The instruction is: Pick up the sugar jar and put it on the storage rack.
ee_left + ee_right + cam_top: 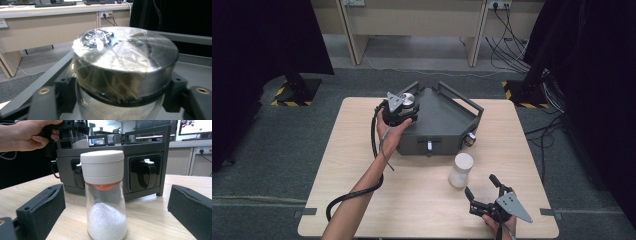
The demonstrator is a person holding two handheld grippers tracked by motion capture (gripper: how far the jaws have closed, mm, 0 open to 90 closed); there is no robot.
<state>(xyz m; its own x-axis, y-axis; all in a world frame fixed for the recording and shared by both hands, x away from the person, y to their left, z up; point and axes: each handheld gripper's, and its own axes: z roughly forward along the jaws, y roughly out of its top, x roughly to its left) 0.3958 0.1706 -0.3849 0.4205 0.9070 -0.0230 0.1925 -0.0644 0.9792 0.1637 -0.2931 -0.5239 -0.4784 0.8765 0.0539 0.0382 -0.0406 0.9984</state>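
the steel-capped jar (pixel 122 72) sits at the back left of the dark rack (pixel 447 120), in the rack's tray, and its round metal lid is wrapped in clear, crinkled film. in the left gripper view it stands between the left gripper's (pixel 401 107) fingers (pixel 42 105), which lie close to the glass just under the lid on both sides; whether the pads actually press the glass cannot be told, as the jar hides the contact. the fingers stand somewhat apart, not pressed together. in the high view the left hand (pixel 389 130) holds that gripper over the rack's left rear corner, its cable looping down along the forearm.

in front of the rack, on the wooden surface (pixel 362 200), stands a white-capped jar (pixel 105 195), upright, with white grains in its lower half. it is near the rack's front wall but apart from it. the right gripper (pixel 484 192) is held low near the front right edge of the surface, aimed at this jar, its fingers (pixel 42 210) spread wide with the jar between them, and neither finger touches the glass.
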